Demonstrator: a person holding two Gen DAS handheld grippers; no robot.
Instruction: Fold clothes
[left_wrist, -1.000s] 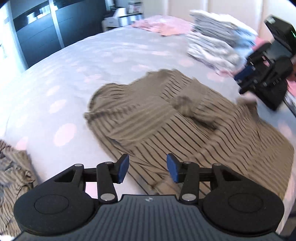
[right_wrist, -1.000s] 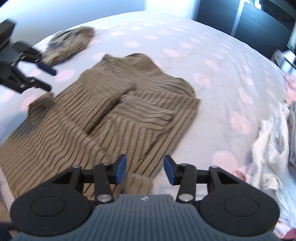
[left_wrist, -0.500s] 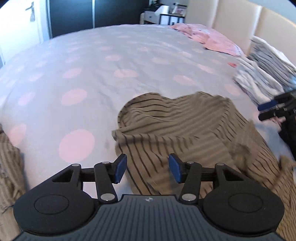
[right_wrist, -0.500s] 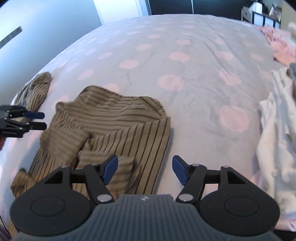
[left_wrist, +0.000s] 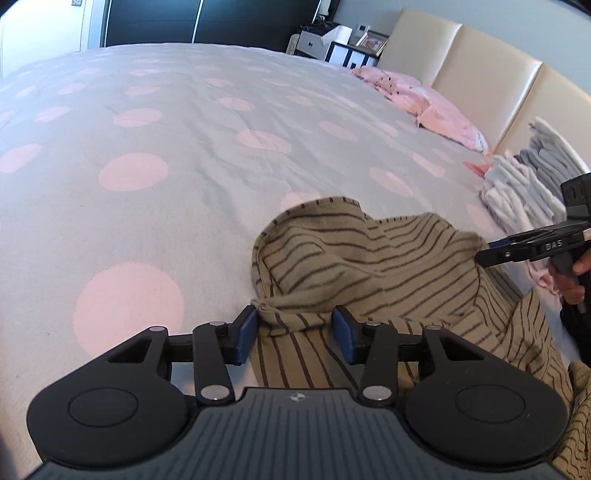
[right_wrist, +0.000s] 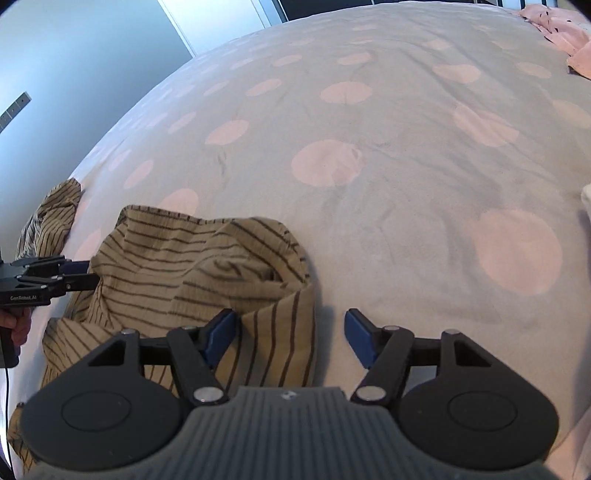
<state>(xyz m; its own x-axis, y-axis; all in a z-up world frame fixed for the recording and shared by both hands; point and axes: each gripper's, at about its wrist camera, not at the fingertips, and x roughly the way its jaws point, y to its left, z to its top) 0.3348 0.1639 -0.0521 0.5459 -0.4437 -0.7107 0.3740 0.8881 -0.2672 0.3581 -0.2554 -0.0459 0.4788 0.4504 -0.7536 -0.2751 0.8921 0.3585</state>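
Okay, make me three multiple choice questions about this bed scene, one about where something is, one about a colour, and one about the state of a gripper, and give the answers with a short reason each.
1. Where does the stack of folded laundry sit?
A. by the headboard
B. on the floor
C. on top of the striped garment

2. What colour are the spots on the bedcover?
A. green
B. pink
C. black

3. How do the left gripper jaws stand?
A. clamped flat with nothing between them
B. apart, with a fold of the striped garment between them
C. holding a pillow

Answers: 
1 A, the stack rests on the bed in front of the cream padded panels. 
2 B, pale pink circles on a grey ground. 
3 B, the blue pads stand at either side of a bunched corner of cloth; the jaws have just been closing.
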